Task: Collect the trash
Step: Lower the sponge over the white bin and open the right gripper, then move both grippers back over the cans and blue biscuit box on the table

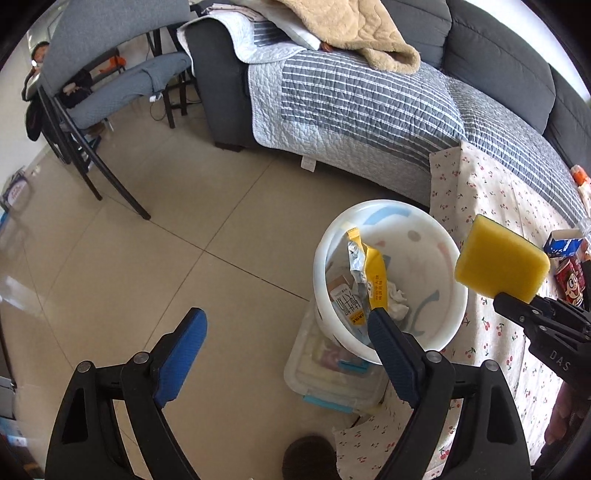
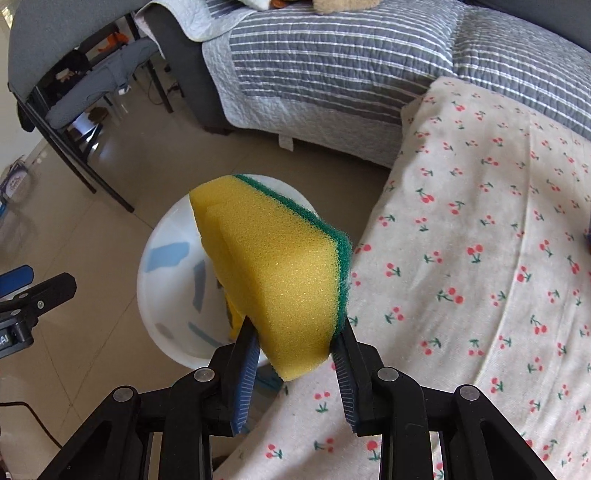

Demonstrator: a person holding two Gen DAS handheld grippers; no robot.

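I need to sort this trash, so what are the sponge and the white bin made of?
Sponge: soft yellow foam with visible open pores, backed by a fuzzy green scouring layer. White bin: apparently smooth, slightly glossy plastic with a thin, evenly molded rim.

Far across my view runs a dark grey sofa [image 1: 498, 48] under a striped quilt [image 1: 354, 110], a tan blanket [image 1: 354, 33] heaped on top. At far left stands a grey chair [image 1: 110, 44] on the tiled floor [image 1: 147, 266]. A cherry-print cloth [image 2: 480, 240] lies near, on my right.
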